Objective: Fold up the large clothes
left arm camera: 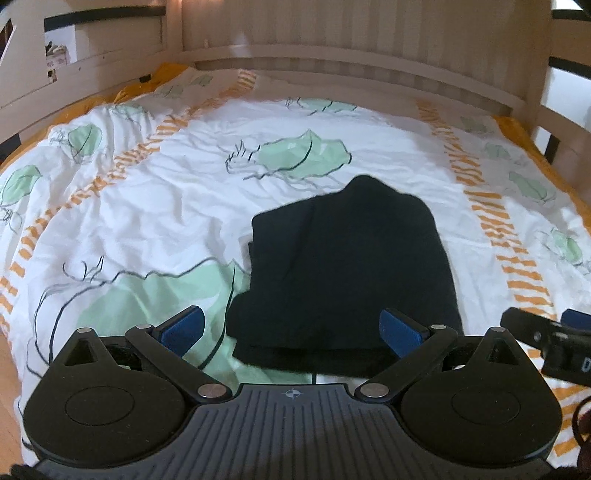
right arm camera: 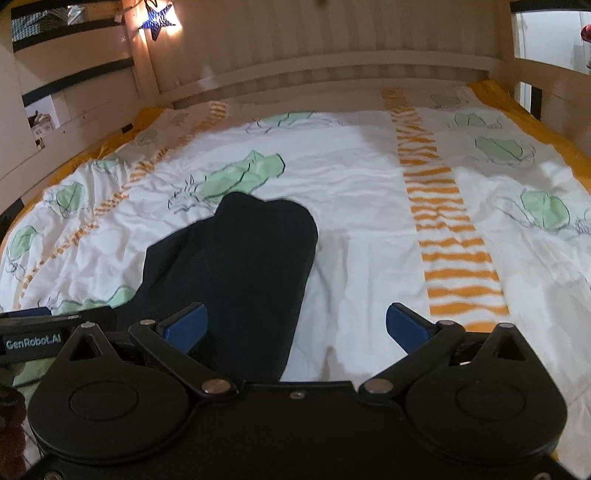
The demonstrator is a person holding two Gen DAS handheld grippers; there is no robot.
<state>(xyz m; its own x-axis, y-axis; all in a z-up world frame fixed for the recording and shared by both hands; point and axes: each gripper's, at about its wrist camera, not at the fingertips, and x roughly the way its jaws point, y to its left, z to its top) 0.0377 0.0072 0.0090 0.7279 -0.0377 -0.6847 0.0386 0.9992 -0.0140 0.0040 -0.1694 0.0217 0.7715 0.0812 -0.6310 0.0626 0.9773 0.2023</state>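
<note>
- Bed setup on my feeds: wooden frame all around, with a white duvet covering it, printed with green leaf shapes and orange striped bands.
- Up in the corner of the right wrist view there's a lit blue star lamp on the wall.
- Folded black garment is lying flat on the duvet, a compact stack with a rounded bit poking out at the far end.
- My left gripper is spread wide with nothing in it; the near edge of the garment sits right between its blue pads, though I can't tell if they touch it.
- My right gripper is also wide open and empty. The garment runs under its left finger, the rest of the gap is over bare duvet.
- Both grippers are side by side at the near edge of the bed.
</note>
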